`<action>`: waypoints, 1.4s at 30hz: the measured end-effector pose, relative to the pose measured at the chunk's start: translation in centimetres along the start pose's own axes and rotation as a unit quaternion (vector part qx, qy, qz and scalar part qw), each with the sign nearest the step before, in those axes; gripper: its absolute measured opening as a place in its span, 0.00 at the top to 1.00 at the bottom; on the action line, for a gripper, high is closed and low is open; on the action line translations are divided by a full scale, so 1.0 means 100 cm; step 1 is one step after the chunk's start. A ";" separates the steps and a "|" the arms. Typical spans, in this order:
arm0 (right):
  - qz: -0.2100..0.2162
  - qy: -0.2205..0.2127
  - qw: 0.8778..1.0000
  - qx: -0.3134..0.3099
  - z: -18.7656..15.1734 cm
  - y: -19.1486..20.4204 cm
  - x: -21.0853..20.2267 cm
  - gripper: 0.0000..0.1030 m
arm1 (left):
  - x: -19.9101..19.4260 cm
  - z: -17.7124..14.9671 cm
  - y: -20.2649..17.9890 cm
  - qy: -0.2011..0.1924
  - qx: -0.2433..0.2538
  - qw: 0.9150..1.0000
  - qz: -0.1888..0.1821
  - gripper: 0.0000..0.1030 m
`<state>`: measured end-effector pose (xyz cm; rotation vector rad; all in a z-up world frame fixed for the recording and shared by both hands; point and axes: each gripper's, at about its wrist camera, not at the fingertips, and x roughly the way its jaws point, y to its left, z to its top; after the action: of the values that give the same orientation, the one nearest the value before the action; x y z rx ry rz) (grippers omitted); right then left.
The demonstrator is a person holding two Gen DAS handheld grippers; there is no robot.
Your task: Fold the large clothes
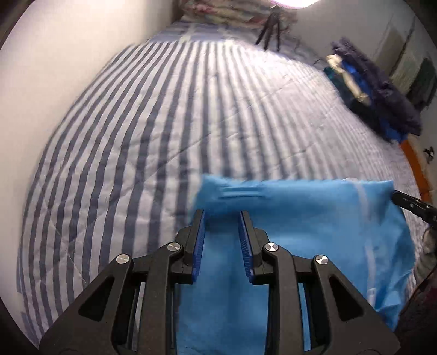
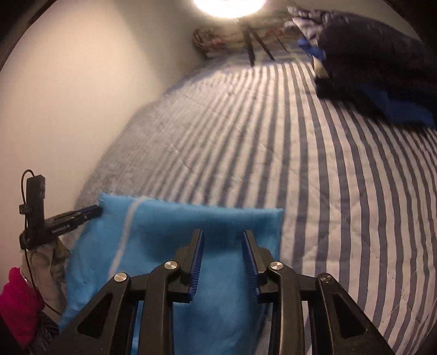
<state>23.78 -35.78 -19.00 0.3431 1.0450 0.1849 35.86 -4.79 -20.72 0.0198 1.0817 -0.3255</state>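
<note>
Over on the left side, a plain pale wall (image 1: 68,82) runs along the bed, and the blue-and-white striped quilt (image 1: 136,136) spreads wide beside it. Here's the left gripper (image 1: 221,215), black with blue ribbed pads, jaws parted with a clear gap between them, gripping nothing; the light-blue garment (image 1: 314,218) lies under and ahead of its fingertips. That garment sits on the quilt at the near edge of the bed, its far edge forming a straight fold line, with a thin white stripe (image 1: 362,196) running down its right part. At the garment's right corner the tip of the other gripper pokes in, dark and blurred.

Further back, black tripod legs (image 1: 269,30) stand on the quilt near the patterned pillows (image 1: 218,13), and a heap of dark navy and bright blue clothes (image 1: 374,92) rests toward the right edge of the bed.

Switching to the right wrist view: the left gripper's finger (image 2: 82,213) comes in from the left and touches the garment's (image 2: 164,232) left corner, a gloved hand (image 2: 46,265) and pink sleeve (image 2: 16,297) behind it. The right gripper (image 2: 222,236) hangs over the cloth's middle, jaws spread apart, nothing between them. The striped quilt (image 2: 327,177) stretches off to the right, and the dark clothes pile (image 2: 382,68) sits up at the far right, well apart from the blue garment. A bright lamp (image 2: 229,5) glares at the top.
</note>
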 end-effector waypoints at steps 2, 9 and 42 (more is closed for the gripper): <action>-0.018 0.018 1.000 -0.017 -0.004 0.004 0.008 0.76 | 0.008 -0.004 0.011 0.005 -0.009 1.000 -0.001 0.74; -0.016 0.017 1.000 0.001 -0.005 -0.002 -0.014 0.76 | 0.002 -0.011 0.015 0.007 -0.003 1.000 -0.001 0.73; 0.127 -0.001 0.983 0.133 -0.083 -0.082 -0.074 0.28 | -0.053 -0.103 0.119 0.061 -0.272 0.926 -0.253 0.44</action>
<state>12.78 -44.13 -19.71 0.7199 1.0229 0.2739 27.94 9.69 -22.74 -0.7567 1.2646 -0.4803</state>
